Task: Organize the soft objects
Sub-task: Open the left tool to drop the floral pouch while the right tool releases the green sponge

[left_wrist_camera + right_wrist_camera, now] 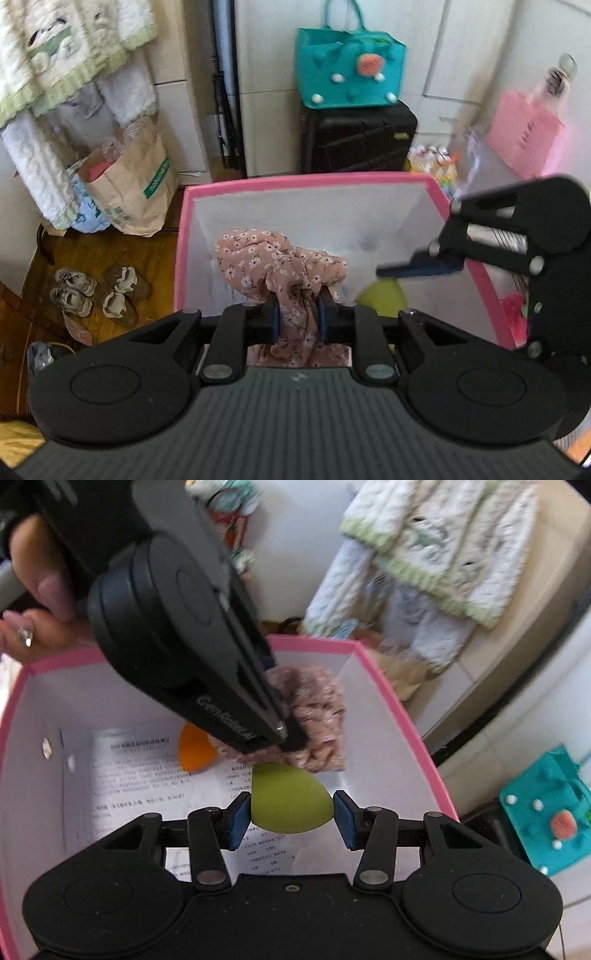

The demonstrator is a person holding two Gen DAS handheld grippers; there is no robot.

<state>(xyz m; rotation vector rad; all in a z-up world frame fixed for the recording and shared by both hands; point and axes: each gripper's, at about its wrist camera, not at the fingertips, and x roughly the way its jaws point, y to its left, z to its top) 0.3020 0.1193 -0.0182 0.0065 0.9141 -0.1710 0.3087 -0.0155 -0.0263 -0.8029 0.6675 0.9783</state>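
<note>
Between the right gripper's blue pads sits a green egg-shaped sponge, jaws part open and pressing its sides, held over the pink-rimmed box for dropping in. Just beyond, the left gripper is clamped nearly shut on a floral pink cloth, also above the box. 1 orange object lies on printed paper, mostly hidden by the gripper.

Clutter sitting along the walls of a room

A teal felt bag is resting on a black suitcase; a brown paper bag is standing on the wooden floor near two pairs of shoes; a green-edged blanket is hanging above white towels.
</note>
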